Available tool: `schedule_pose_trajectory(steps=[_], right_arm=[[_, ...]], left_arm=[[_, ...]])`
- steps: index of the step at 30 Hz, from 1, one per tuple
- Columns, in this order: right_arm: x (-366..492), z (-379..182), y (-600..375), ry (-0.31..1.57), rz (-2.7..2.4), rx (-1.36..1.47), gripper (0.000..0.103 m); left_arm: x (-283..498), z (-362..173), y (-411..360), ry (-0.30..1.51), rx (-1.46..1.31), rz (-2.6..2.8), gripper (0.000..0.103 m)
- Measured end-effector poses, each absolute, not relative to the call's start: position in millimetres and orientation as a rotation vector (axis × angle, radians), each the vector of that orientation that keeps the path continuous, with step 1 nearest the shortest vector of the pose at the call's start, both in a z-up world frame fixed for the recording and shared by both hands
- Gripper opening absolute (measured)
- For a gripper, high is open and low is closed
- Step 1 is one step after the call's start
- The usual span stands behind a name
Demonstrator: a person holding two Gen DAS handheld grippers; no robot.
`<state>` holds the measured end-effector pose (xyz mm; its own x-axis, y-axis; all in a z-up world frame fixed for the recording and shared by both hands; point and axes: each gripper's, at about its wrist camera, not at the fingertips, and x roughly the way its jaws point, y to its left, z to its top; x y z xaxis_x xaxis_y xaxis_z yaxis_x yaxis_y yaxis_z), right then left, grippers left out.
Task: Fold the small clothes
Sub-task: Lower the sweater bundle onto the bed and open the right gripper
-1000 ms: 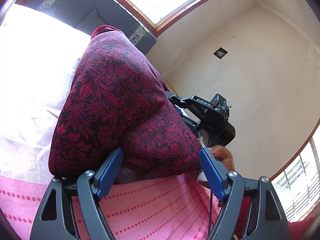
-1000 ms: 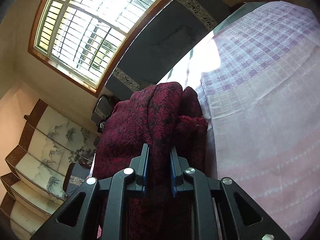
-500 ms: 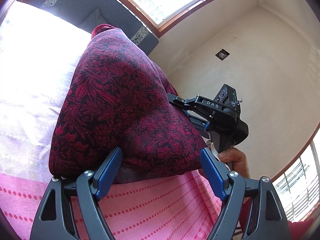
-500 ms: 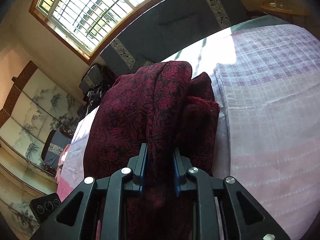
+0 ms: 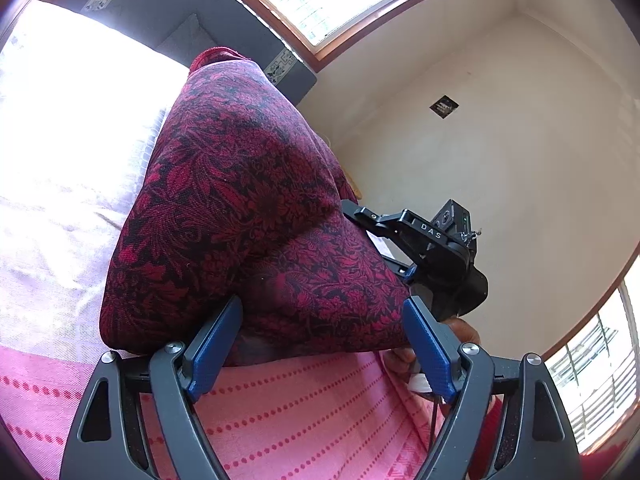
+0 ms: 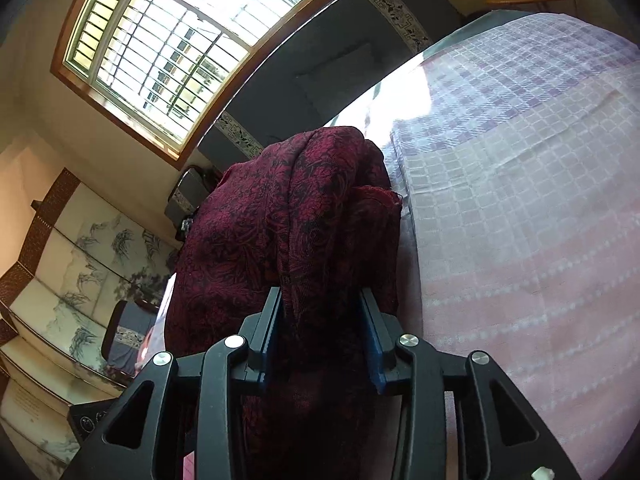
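Note:
A dark red floral garment (image 5: 240, 200) lies humped on the bed. My left gripper (image 5: 322, 304) stands wide open at its near edge, blue pads either side of the cloth without pinching it. My right gripper (image 6: 320, 296) is at the garment's (image 6: 280, 220) other side. Its jaws are opening, and a raised fold of the fabric still stands between the pads, which do not press on it. In the left wrist view the right gripper's black body (image 5: 440, 252) shows behind the cloth, with a hand (image 5: 464, 328) under it and its fingertips hidden.
The bed cover is pink with dotted stripes (image 5: 300, 408) near me and lilac checked (image 6: 520, 200) farther off. A dark headboard (image 6: 320, 60) under a barred window (image 6: 160, 40) ends the bed. A painted folding screen (image 6: 80, 260) stands to the left.
The right gripper's jaws, earlier pinched tight on the garment's fold, have parted. That gripper has shifted a little along the garment. The left gripper has stayed where it was.

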<state>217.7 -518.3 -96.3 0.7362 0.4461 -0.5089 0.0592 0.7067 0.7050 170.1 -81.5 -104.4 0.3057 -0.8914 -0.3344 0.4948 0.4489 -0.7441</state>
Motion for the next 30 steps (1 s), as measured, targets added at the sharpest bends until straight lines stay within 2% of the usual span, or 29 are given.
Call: schedule_pose_trajectory(steps=[1, 3, 5, 7, 8, 11, 12, 13, 28, 30], right_arm=[[215, -92, -518, 0.729, 0.222, 0.761, 0.048], [205, -80, -515, 0.72, 0.201, 0.727, 0.059], [188, -68, -506, 0.709, 0.203, 0.667, 0.06], [170, -61, -490, 0.723, 0.172, 0.57, 0.068], [162, -60, -480, 0.736, 0.166, 0.506, 0.069], [150, -78, -453, 0.817, 0.104, 0.311, 0.064], [149, -90, -448, 0.85, 0.094, 0.276, 0.051], [150, -101, -449, 0.875, 0.1, 0.284, 0.043], [138, -106, -462, 0.848, 0.103, 0.33, 0.048], [137, -105, -460, 0.845, 0.096, 0.325, 0.049]], left_arm=[[170, -104, -82, 0.817, -0.574, -0.987, 0.082], [170, -104, -82, 0.817, -0.574, -0.986, 0.082], [170, -105, -83, 0.817, -0.574, -0.987, 0.082], [170, -105, -83, 0.817, -0.574, -0.988, 0.083], [169, -105, -84, 0.817, -0.573, -0.988, 0.083], [169, -105, -85, 0.816, -0.572, -0.988, 0.083], [169, -104, -85, 0.816, -0.571, -0.988, 0.083], [168, -103, -86, 0.817, -0.566, -0.987, 0.083], [134, -56, -97, 0.711, -0.236, -0.738, 0.084], [130, -48, -96, 0.674, -0.16, -0.676, 0.09]])
